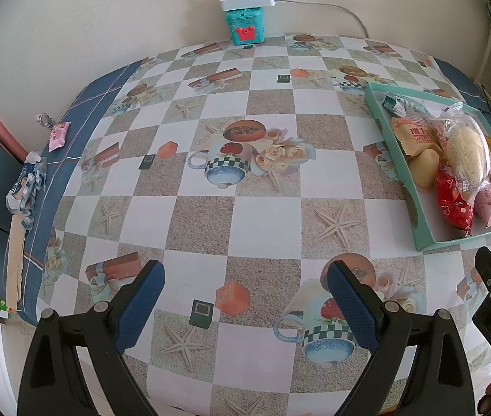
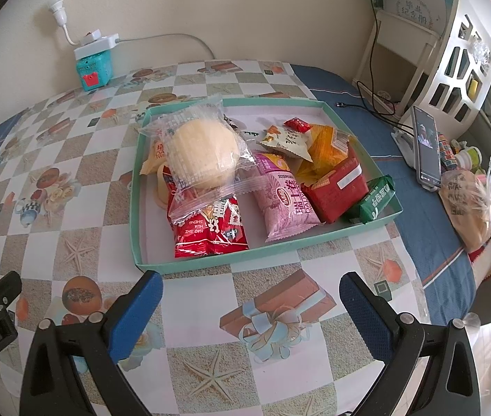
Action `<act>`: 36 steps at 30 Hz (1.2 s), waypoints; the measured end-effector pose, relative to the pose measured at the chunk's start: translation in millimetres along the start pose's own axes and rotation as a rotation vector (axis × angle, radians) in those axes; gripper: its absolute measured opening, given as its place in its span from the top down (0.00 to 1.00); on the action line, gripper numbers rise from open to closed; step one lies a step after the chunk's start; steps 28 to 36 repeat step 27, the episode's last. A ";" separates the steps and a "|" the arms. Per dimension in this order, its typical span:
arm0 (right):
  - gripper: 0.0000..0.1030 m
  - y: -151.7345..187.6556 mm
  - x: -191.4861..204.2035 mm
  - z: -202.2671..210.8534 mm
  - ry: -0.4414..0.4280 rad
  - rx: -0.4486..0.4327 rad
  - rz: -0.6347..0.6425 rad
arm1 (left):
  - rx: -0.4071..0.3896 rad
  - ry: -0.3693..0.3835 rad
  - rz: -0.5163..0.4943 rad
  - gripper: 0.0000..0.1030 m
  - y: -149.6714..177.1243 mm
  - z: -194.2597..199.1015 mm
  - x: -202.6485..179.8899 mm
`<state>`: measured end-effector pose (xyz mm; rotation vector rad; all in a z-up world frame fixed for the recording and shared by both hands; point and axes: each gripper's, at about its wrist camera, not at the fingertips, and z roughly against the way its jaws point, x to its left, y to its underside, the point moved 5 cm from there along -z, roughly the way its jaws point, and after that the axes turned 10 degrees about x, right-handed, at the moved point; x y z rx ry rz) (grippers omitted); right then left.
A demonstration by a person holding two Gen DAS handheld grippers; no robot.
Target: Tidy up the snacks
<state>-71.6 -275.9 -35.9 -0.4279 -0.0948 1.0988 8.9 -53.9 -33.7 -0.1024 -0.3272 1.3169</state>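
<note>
A shallow teal tray (image 2: pixel 210 264) sits on the patterned tablecloth and holds several wrapped snacks. Among them are a pale round bun in a clear bag (image 2: pixel 204 154), a red packet (image 2: pixel 210 232), a pink packet (image 2: pixel 285 201), a red box-shaped pack (image 2: pixel 337 187) and a green pack (image 2: pixel 377 199). The same tray (image 1: pixel 419 223) lies at the right of the left wrist view. My right gripper (image 2: pixel 250 286) hangs open just in front of the tray's near rim, nothing between its blue pads. My left gripper (image 1: pixel 245 274) is open over bare cloth, left of the tray.
A teal tin (image 1: pixel 244 26) with a white power strip on top stands at the wall. A pink sweet (image 1: pixel 59 135) and crumpled wrappers (image 1: pixel 28 182) lie at the table's left edge. A phone on a stand (image 2: pixel 427 145), cables, a bagged snack (image 2: pixel 467 204) and a white rack (image 2: pixel 453 52) crowd the right side.
</note>
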 end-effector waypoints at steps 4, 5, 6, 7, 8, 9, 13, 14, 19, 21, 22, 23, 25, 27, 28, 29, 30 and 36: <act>0.00 0.2 -0.2 -0.2 0.000 0.000 0.000 | 0.002 0.000 0.001 0.08 -0.1 -0.5 0.0; 0.00 0.3 -0.1 -0.4 0.000 0.000 0.000 | 0.002 0.000 0.001 0.08 -0.1 -0.7 -0.1; 0.00 0.2 -0.1 -0.5 0.000 0.001 0.001 | 0.002 0.000 0.002 0.08 0.0 -0.7 -0.2; 0.00 0.3 -0.1 -0.5 0.000 0.001 0.001 | 0.002 0.000 0.001 0.08 -0.2 -0.7 0.1; 0.00 0.1 -0.1 -0.3 0.000 0.001 0.001 | 0.001 0.001 0.000 0.08 -0.1 -0.7 0.2; 0.00 0.0 0.0 -0.2 0.000 0.000 0.001 | 0.001 0.000 0.000 0.08 -0.1 -0.7 0.1; 0.00 0.3 0.0 -0.7 0.000 0.001 0.001 | 0.000 0.000 0.000 0.08 0.1 -0.8 0.1; 0.00 0.1 0.1 -0.5 0.000 0.001 0.001 | 0.001 0.001 0.001 0.08 0.1 -0.8 0.1; 0.00 0.1 0.4 -0.5 0.001 0.002 0.001 | 0.002 0.004 0.005 0.08 -0.8 -0.3 1.3; 0.00 1.1 0.0 -1.4 0.001 0.003 0.001 | -0.001 0.004 0.006 0.08 -1.0 -0.1 1.4; 0.00 1.3 -0.4 -2.1 0.001 0.003 0.002 | -0.003 0.003 0.005 0.08 -0.9 0.3 1.5; 0.00 1.9 -0.9 -2.3 0.001 0.003 0.002 | -0.008 0.000 0.005 0.08 -0.9 1.2 1.6; 0.00 0.9 0.2 -1.9 0.001 0.003 0.002 | -0.014 -0.004 0.004 0.08 -1.1 2.9 1.3; 0.00 1.2 -0.2 -2.0 0.001 0.003 0.003 | -0.013 0.002 0.004 0.08 -1.6 3.0 0.9; 0.00 1.2 -0.2 -2.0 0.001 0.003 0.003 | -0.013 0.002 0.004 0.08 -1.6 3.0 0.9; 0.00 1.2 -0.2 -2.0 0.001 0.003 0.003 | -0.013 0.002 0.004 0.08 -1.6 3.0 0.9; 0.00 1.2 -0.2 -2.0 0.001 0.003 0.003 | -0.013 0.002 0.004 0.08 -1.6 3.0 0.9; 0.00 1.2 -0.2 -2.0 0.001 0.003 0.003 | -0.013 0.002 0.004 0.08 -1.6 3.0 0.9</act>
